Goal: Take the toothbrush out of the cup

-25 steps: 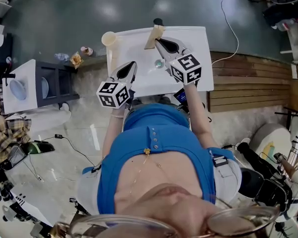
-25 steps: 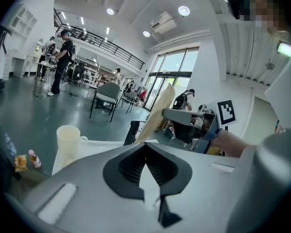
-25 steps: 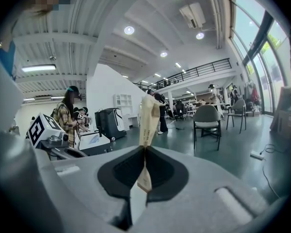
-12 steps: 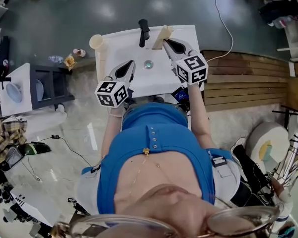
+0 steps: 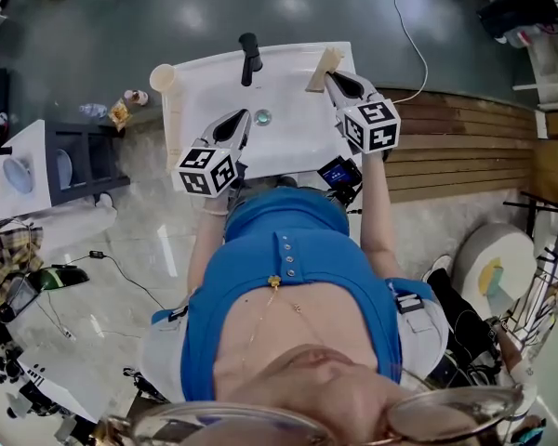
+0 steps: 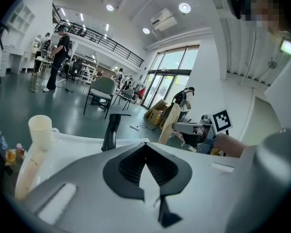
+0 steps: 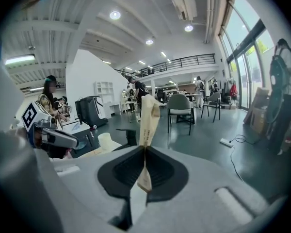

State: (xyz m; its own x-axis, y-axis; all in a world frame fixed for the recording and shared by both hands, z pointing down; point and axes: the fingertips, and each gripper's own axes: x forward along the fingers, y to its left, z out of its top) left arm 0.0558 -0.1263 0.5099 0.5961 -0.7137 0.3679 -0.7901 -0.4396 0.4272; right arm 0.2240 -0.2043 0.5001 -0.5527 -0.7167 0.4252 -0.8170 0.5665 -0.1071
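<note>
Gap between beige paper-wrapped toothbrush (image 5: 322, 70) and cream cup (image 5: 163, 78) on white sink (image 5: 298, 130) corner grew lol, black tap (image 5: 249, 56) between them. Right gripper (image 5: 333, 77) kept pinching it, left gripper (image 5: 243, 116) pressed together, empty. We reckoned extraction basically done.

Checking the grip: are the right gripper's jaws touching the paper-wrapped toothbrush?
Touching. Right gripper view: the right gripper has its jaws shut on the paper-wrapped toothbrush.

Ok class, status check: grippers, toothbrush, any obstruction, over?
Left gripper shut, empty, over the sink. Right gripper shut on the wrapped toothbrush, held out of the cup. Cup stands at the sink's far left corner. Faucet between, nothing blocking.
</note>
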